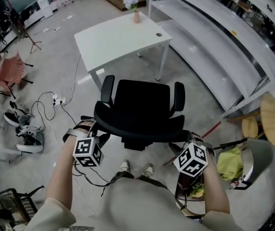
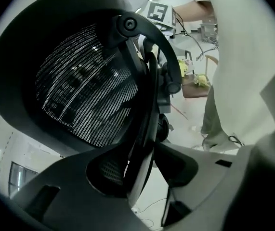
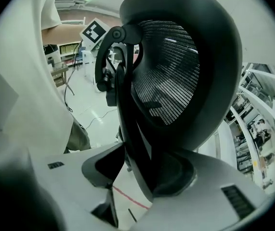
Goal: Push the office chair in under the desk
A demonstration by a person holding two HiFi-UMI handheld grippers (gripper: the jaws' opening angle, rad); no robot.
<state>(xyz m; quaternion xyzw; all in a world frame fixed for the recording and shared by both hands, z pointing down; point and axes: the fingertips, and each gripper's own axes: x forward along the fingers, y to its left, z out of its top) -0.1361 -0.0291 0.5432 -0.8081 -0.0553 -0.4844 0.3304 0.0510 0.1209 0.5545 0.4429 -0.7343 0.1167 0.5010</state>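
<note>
A black mesh office chair (image 1: 142, 105) stands on the floor just short of the white desk (image 1: 123, 35), its seat facing the desk. My left gripper (image 1: 93, 133) is at the left edge of the backrest and my right gripper (image 1: 188, 139) at the right edge. In the left gripper view the backrest frame (image 2: 144, 105) runs between the jaws of the left gripper (image 2: 144, 170); it lies against the left jaw, with floor showing beside the other. In the right gripper view the frame (image 3: 127, 124) sits against the right jaw of the right gripper (image 3: 137, 170), with a gap on the left.
A pink vase of flowers (image 1: 136, 12) stands at the desk's far edge. Cables (image 1: 50, 105) and shoes (image 1: 27, 134) lie on the floor to the left. Grey shelving (image 1: 224, 47) runs along the right, with wooden stools (image 1: 269, 118) near it.
</note>
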